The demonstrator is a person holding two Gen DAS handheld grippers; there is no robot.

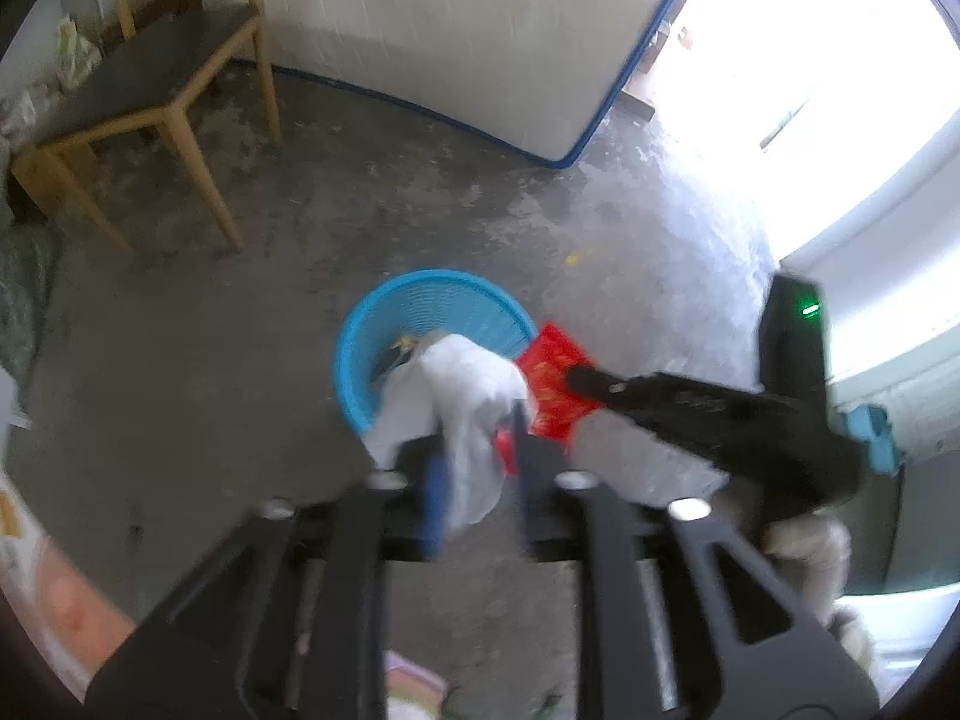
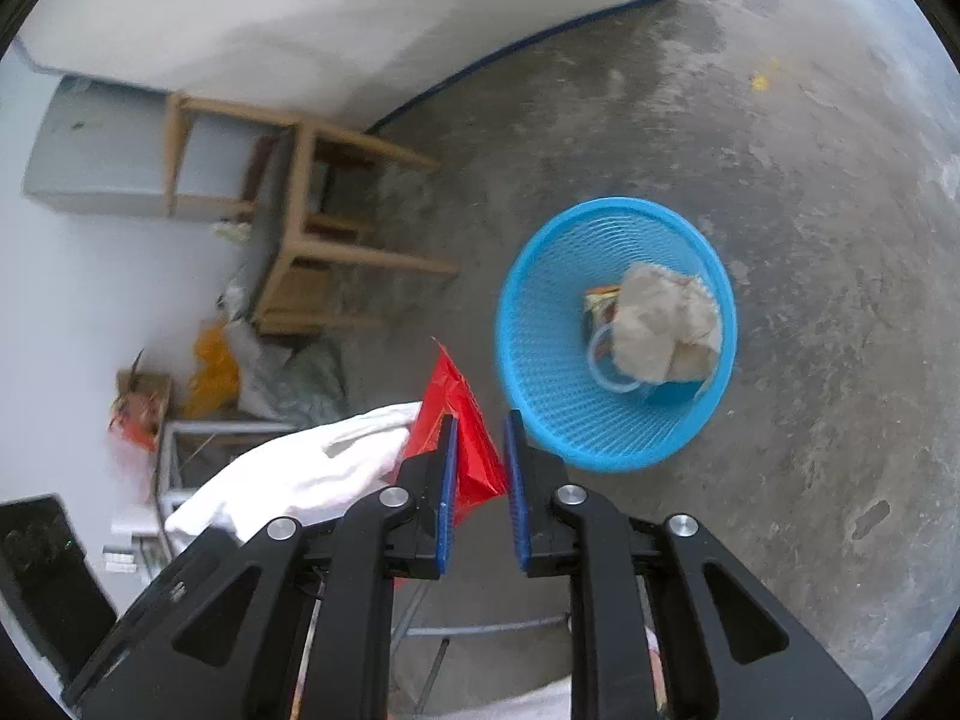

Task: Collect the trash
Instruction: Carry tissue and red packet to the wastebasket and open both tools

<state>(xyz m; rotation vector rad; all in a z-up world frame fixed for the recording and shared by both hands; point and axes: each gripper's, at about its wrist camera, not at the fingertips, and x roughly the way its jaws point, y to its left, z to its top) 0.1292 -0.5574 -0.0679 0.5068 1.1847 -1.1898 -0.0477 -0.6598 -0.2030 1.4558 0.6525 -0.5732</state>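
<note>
A blue mesh basket [image 1: 354,354] stands on the concrete floor. My left gripper [image 1: 480,432] hangs just above its near rim. Its blue pads stand apart, and a white plastic sheet [image 1: 462,396] droops loosely between them, over the basket's edge. My right gripper [image 1: 579,381] reaches in from the right with a red wrapper [image 1: 555,384] at its tip. In the right wrist view that gripper [image 2: 481,420] is slightly open; the red wrapper [image 2: 471,450] leans on the left pad, clear of the right one. The basket [image 2: 540,312], ahead and to the right, holds crumpled paper [image 2: 660,324].
A wooden chair [image 1: 144,84] stands to the back left by a white wall panel with a blue edge [image 1: 480,48]. Bags and a cardboard box [image 2: 144,402] lie against the wall. A bright doorway [image 1: 810,90] opens at the right. A yellow scrap [image 2: 759,82] lies on the floor.
</note>
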